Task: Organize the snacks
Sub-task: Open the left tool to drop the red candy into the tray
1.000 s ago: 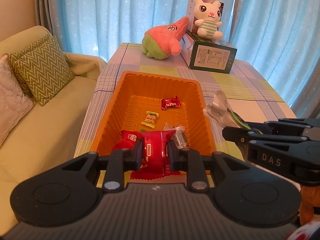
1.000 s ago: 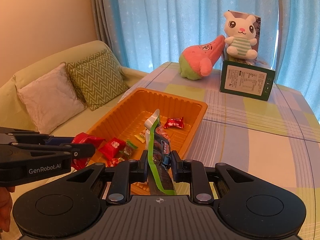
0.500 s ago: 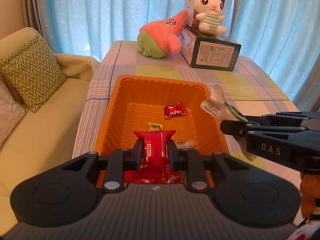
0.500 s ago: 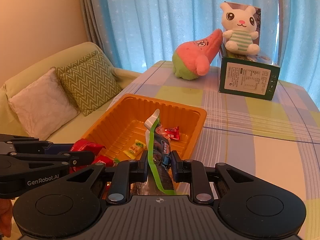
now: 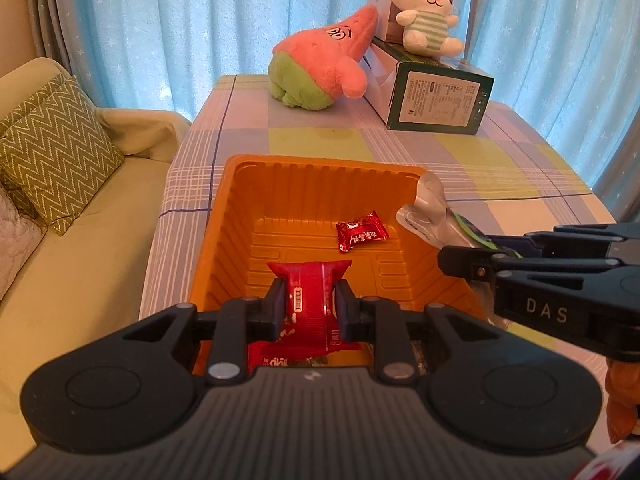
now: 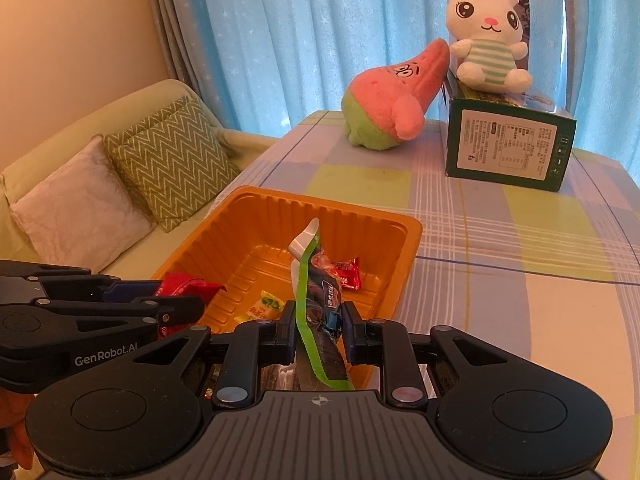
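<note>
An orange tray (image 5: 224, 216) (image 6: 404, 252) lies on the checked tablecloth. My left gripper (image 5: 310, 312) is shut on a red snack packet (image 5: 308, 300), held over the tray's near end; the right wrist view shows this packet (image 6: 188, 282) at the left. My right gripper (image 6: 316, 326) is shut on a dark snack packet with a green strip and silver end (image 6: 316, 292), above the tray's right rim; the left wrist view shows its silver end (image 5: 430, 216). A small red candy (image 5: 362, 232) (image 6: 348, 276) and a yellow-green candy (image 6: 264, 306) lie in the tray.
A pink and green plush (image 5: 320, 68) and a dark green box (image 5: 436, 100) with a white plush bunny (image 5: 426, 20) stand at the table's far end. A sofa with a zigzag cushion (image 5: 52, 148) runs along the left. Blue curtains hang behind.
Both grippers have moved forward over the tray with their packets still held; the far plush toys and box look nearer. The candies at the tray's near end are now hidden under my left gripper.
</note>
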### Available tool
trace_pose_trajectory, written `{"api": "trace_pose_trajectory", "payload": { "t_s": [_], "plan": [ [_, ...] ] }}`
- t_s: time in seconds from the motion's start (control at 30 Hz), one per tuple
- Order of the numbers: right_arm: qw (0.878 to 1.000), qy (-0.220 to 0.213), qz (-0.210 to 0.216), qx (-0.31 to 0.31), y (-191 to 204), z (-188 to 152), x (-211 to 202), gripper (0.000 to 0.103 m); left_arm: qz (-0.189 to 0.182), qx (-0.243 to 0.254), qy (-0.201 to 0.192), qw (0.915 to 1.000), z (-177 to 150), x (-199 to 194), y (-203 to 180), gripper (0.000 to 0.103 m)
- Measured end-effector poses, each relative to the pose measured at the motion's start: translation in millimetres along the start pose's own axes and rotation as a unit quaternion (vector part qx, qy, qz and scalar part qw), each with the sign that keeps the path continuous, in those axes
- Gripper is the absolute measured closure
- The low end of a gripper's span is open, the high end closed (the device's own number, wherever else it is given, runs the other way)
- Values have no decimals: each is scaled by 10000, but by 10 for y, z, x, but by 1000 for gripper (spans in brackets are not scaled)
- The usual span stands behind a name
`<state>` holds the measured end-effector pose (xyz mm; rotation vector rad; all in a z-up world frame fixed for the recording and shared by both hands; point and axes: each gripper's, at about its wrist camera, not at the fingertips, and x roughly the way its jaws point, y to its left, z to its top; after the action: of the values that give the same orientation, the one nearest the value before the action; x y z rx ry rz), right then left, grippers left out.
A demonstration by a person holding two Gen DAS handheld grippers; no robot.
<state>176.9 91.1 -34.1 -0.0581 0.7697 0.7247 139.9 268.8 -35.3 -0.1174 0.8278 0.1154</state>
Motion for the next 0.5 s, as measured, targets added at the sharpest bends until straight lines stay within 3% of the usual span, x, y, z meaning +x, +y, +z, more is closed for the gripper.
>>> {"api": "trace_pose_trajectory", "payload": {
  "t_s": [0.3, 0.37, 0.4, 0.5],
  "plan": [
    [10000, 2, -25, 42, -41, 36, 64, 81, 3, 26, 58, 10000, 55, 154, 9, 80],
    [10000, 10, -28, 57, -57, 38, 75, 81, 12, -23, 68, 10000, 68, 179, 24, 69],
    [10000, 17, -29, 66, -65, 37, 77, 81, 36, -33, 53, 10000, 64, 177, 30, 55],
    [9999, 28, -25, 99, -83, 25, 73, 81, 24, -57, 17, 10000, 41, 139, 54, 53]
  ]
}}
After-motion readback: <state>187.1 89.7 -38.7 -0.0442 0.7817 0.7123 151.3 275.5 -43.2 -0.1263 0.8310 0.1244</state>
